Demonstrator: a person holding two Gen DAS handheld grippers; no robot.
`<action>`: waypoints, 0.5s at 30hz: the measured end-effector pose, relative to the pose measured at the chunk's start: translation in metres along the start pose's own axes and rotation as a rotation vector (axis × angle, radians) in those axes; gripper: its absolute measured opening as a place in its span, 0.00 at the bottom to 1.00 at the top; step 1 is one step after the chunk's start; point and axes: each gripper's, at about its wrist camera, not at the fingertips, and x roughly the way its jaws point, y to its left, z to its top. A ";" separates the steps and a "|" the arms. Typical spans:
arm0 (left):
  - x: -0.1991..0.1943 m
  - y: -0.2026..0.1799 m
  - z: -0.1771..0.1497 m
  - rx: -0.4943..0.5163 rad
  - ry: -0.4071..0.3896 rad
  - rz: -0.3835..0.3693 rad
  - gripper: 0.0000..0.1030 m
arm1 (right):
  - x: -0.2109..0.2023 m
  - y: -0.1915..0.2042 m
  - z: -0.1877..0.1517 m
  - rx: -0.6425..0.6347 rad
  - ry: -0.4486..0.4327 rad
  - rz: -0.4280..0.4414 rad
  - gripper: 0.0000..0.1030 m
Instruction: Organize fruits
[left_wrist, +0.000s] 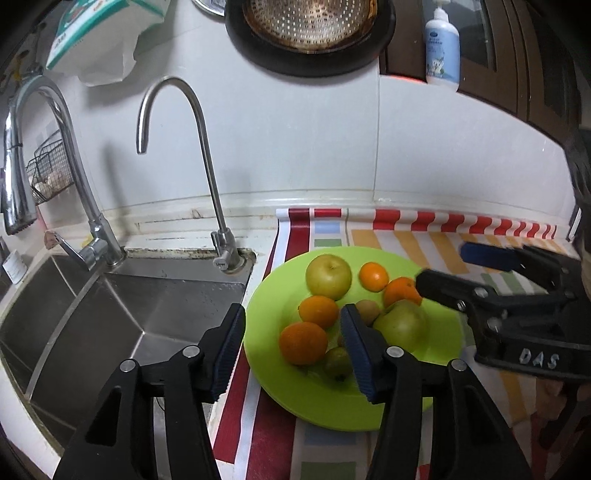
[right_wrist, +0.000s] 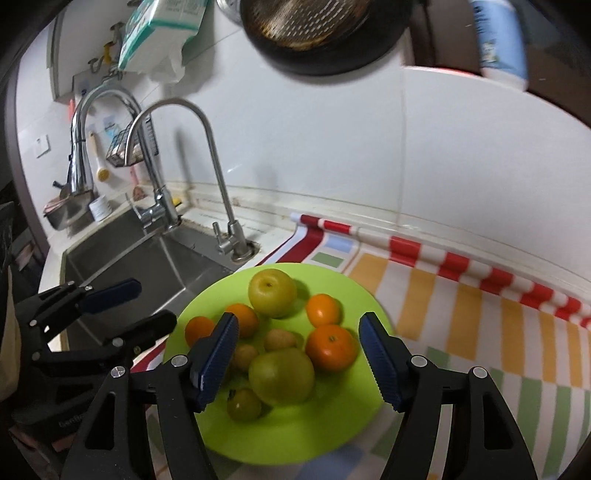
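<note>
fruit gathered on the plate, both grippers empty

left gripper and right gripper hover over the green plate, jaws apart, gripping nothing. apples and oranges all lie on it; judged near done. next move: any remaining sorting calls for closing on one fruit.

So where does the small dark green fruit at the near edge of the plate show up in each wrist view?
Left wrist view: the small dark green fruit lies low centre, partly hidden behind a finger of the left gripper.
Right wrist view: it lies low centre-left, fully visible, just below the large green apple.
Shared landmark: the lime-green plate, beside the thin gooseneck tap.
</note>
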 end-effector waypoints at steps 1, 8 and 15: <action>-0.004 -0.001 0.002 0.000 -0.009 -0.004 0.54 | -0.005 0.000 -0.001 0.008 -0.005 -0.014 0.73; -0.021 -0.008 0.009 0.027 -0.033 -0.054 0.60 | -0.039 -0.006 -0.014 0.094 -0.039 -0.129 0.73; -0.047 -0.026 0.006 0.048 -0.074 -0.089 0.68 | -0.085 -0.007 -0.028 0.131 -0.077 -0.227 0.80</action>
